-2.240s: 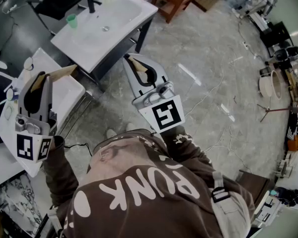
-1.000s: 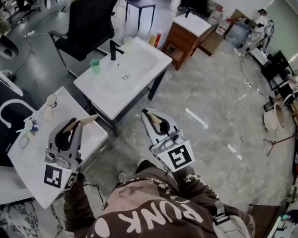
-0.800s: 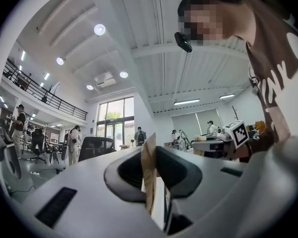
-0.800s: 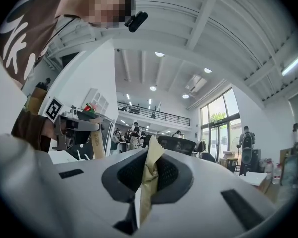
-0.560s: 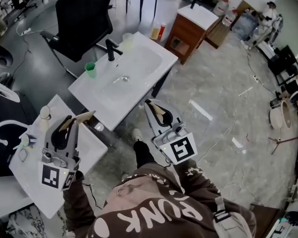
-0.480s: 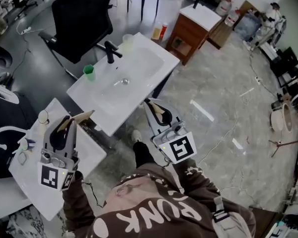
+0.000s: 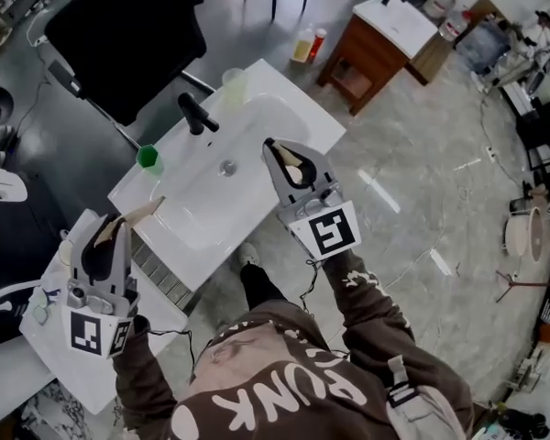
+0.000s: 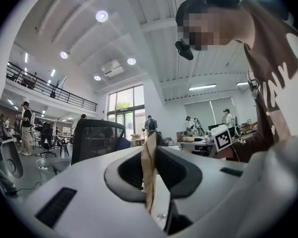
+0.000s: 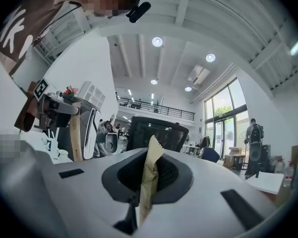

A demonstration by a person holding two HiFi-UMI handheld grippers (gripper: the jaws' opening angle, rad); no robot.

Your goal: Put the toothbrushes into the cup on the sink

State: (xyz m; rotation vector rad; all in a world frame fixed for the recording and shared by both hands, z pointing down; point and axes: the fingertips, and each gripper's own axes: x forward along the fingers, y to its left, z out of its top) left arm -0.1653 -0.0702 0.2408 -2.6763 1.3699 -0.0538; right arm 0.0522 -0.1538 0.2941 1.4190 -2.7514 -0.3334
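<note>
Big open workshop space with a grey marble floor (image 7: 422,200). There's a white sink (image 7: 284,108) in the middle and a black office chair (image 7: 119,35) behind it.

The left hand-held gripper (image 7: 128,218) hangs over a second white sink top (image 7: 101,374) at the lower left. The right hand-held gripper (image 7: 291,163) is over the front right part of the main sink. Both have their tan pads pressed flat together with nothing pinched between them, so I'd say no brush has been picked up yet.

The green cup (image 7: 148,158) sits on the sink's back left edge, left of the black faucet (image 7: 194,113). A paler cup (image 7: 231,78) stands at the back edge on the faucet's other side. Not sure which one is "the" cup.

To do this step well, I'd spread one set of jaws first and grab a brush by the handle, away from the head. Then carry it upright so it drops in handle-first without tipping that light cup off the edge.

Hard to see:
- I honestly can't pick out a toothbrush.
- Some small clutter (image 7: 44,296) at the left edge of the second sink top might be them, but it's too tiny to call.
- Both gripper views point up at the ceiling, so no help there.
</note>
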